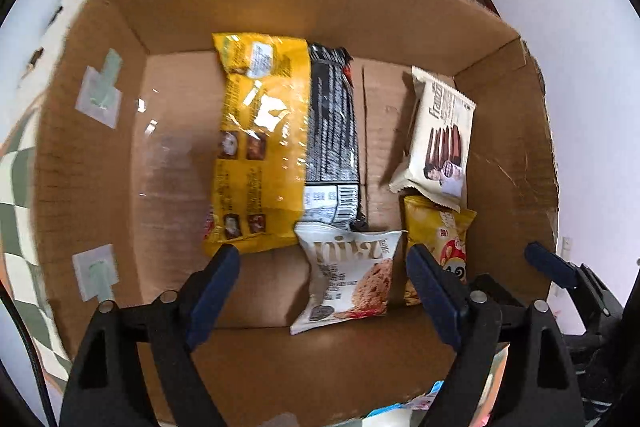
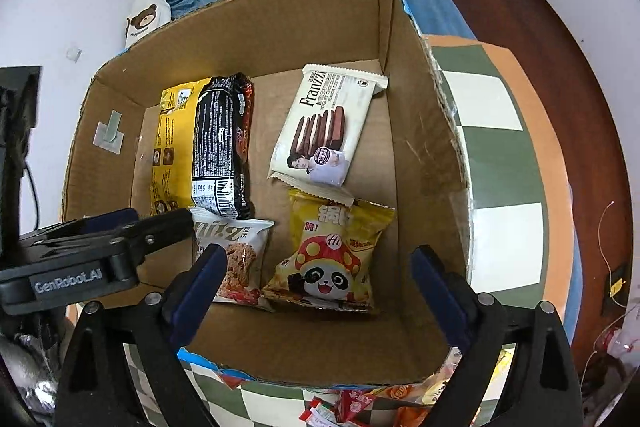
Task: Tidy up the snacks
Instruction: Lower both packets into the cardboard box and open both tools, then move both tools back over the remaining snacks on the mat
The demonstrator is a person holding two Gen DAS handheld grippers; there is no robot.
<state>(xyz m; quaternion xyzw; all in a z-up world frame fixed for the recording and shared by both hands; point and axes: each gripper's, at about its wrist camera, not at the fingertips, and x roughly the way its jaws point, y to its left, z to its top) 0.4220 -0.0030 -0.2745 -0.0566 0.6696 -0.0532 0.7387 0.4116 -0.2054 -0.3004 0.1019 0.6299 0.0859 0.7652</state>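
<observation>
Five snack packets [image 2: 316,127] flat in cardboard box [image 2: 420,131]

Your clearest lane is the bare floor of the cardboard box [image 1: 176,163] at nine o'clock in the left wrist view — nothing lies there. The yellow packet [image 1: 262,143] and black packet [image 1: 332,131] block the centre. At three o'clock the Franzzi pack [image 2: 320,127] and panda bag [image 2: 332,255] crowd the right wall, a narrow strip between — tight.

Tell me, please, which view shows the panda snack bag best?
The right wrist view: the panda bag lies whole and unobstructed in the box. In the left wrist view it sits at the edge, partly hidden behind a finger.
</observation>
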